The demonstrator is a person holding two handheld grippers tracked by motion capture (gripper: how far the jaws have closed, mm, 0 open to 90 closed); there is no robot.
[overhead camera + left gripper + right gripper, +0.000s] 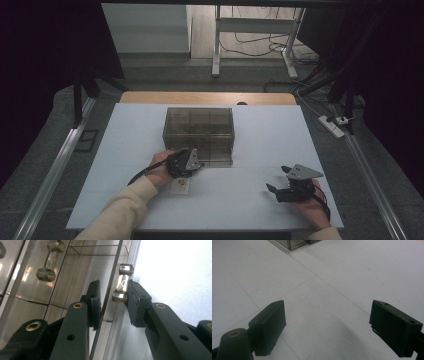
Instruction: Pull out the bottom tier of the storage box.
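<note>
A smoky see-through drawer box (199, 131) stands mid-table. My left gripper (192, 162) is at its lower front left corner, held by a hand in a cream sleeve. In the left gripper view a clear bar handle (122, 282) with metal ends lies between the jaws of the left gripper (113, 291). One pad (136, 302) rests against the handle, while the other pad (94, 305) stands a small gap away across the drawer's front panel. My right gripper (277, 178) sits low over the table at the front right, open, and nothing is between the jaws of that gripper (329, 310).
A second drawer handle (48, 262) shows further along the box. A small pale square item (180, 186) lies on the white table (260, 135) under my left hand. A corner of the box (292, 243) is far ahead of the right gripper. Desk legs and cables stand beyond the table.
</note>
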